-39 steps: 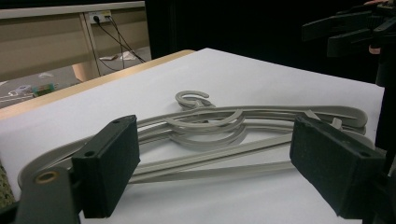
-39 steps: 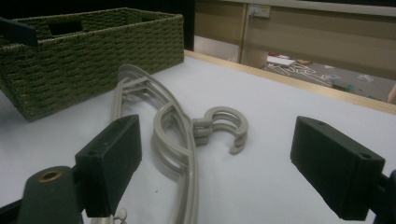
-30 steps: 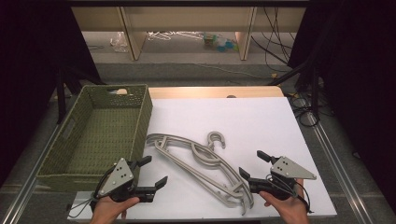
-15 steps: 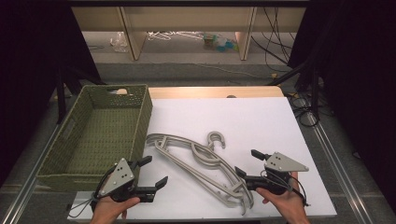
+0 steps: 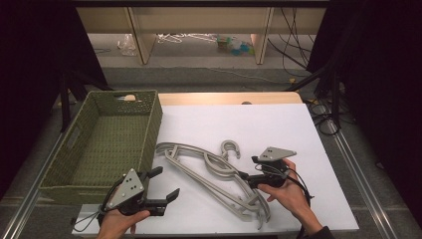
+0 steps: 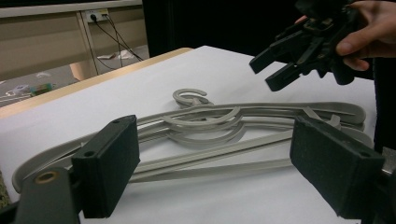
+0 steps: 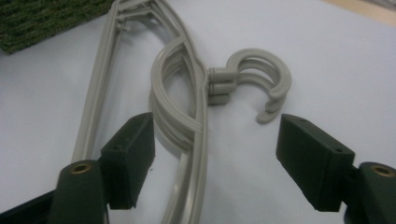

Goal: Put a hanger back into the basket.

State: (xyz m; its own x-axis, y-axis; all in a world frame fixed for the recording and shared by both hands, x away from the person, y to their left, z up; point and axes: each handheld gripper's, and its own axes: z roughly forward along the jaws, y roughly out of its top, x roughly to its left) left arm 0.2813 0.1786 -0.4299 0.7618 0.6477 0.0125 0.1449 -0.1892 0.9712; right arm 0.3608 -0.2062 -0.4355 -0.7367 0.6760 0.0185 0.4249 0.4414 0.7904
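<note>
My right gripper (image 5: 247, 171) has slid in over the stacked grey hangers (image 5: 209, 172) lying mid-table beside the green basket (image 5: 99, 144), jaws wide and empty, so I judge a grab near; my left gripper (image 5: 166, 185) waits open, empty.

a lab-like recording booth: a white table (image 5: 278, 124) edged by metal rails (image 5: 358, 164) and flanked by black curtains (image 5: 388, 74), with loose cables (image 5: 293, 25) at far right, plain wooden shelving (image 5: 199, 15) beyond and clutter on the bare floor (image 5: 199, 62).
</note>
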